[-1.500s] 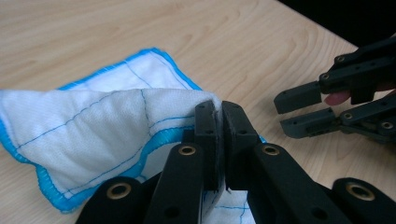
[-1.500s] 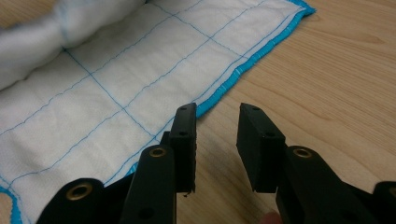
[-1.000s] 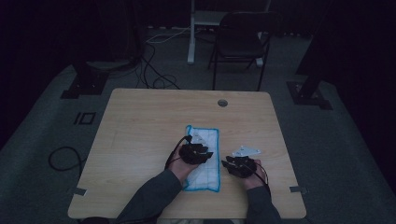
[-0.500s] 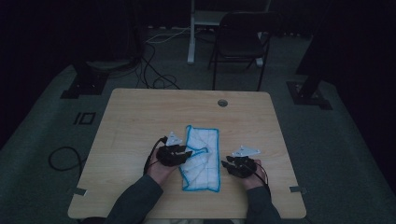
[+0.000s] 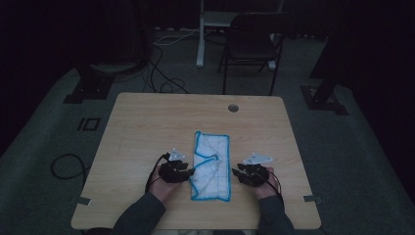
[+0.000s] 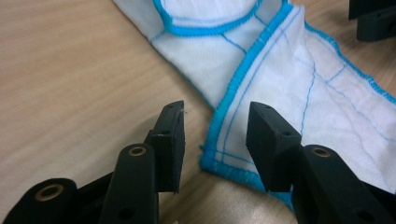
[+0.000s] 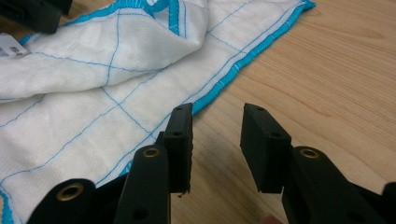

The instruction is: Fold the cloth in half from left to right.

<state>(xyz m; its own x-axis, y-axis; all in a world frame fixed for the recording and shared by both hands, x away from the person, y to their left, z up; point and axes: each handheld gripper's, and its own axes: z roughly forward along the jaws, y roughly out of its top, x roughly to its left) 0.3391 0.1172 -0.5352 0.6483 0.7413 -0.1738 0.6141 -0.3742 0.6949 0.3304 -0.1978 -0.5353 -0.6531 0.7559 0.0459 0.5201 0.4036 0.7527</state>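
A white cloth [image 5: 212, 166] with blue hems and thin blue grid lines lies folded into a long strip mid-table, with a flap turned over at its left edge. My left gripper [image 5: 189, 170] sits at that left edge. In the left gripper view its jaws [image 6: 215, 140] have just been opening and straddle the cloth's blue hem [image 6: 219, 149] without pressing it. My right gripper [image 5: 235, 173] rests at the cloth's right edge. Its jaws [image 7: 217, 142] have also been opening, over bare wood beside the cloth [image 7: 93, 102], with nothing between them.
The wooden table [image 5: 147, 122] has a cable hole [image 5: 233, 107] at the far side. Beyond it stand a dark chair [image 5: 254, 44] and stand bases with cables on the floor. The person's forearms come in from the near edge.
My left hand has slid leftward off the top of the cloth to its left edge and sunk a little. The right hand has stayed put.
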